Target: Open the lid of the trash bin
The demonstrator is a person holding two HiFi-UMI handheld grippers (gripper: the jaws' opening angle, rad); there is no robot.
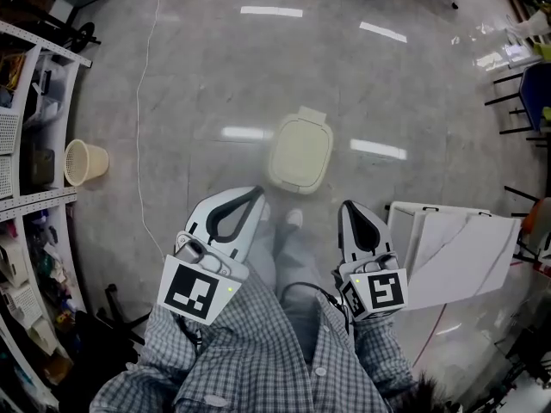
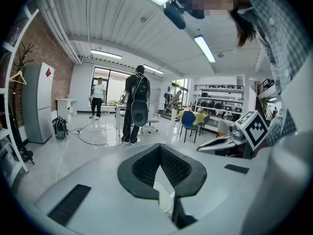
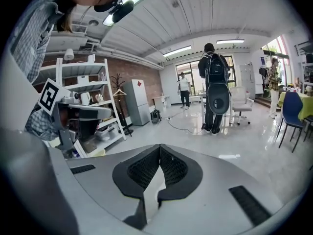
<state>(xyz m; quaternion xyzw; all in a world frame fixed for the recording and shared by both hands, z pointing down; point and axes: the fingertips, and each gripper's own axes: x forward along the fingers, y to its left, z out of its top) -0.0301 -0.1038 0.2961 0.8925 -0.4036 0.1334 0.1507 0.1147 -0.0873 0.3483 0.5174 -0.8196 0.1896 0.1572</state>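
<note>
The cream trash bin (image 1: 300,151) stands on the grey floor ahead of my feet, its lid down flat. My left gripper (image 1: 256,194) and right gripper (image 1: 348,206) are held close to my body, well short of the bin and above it. Both point out level across the room, so neither gripper view shows the bin. In the left gripper view the left gripper (image 2: 160,146) has its dark jaws meeting at the tip, with nothing between them. The right gripper (image 3: 160,147) looks the same in its own view: shut and holding nothing.
A beige wastebasket (image 1: 84,162) lies on its side by the metal shelving (image 1: 34,127) at the left. A white folded board (image 1: 456,243) stands at my right. A thin cable (image 1: 140,101) runs over the floor. A person with a backpack (image 2: 135,104) stands far off.
</note>
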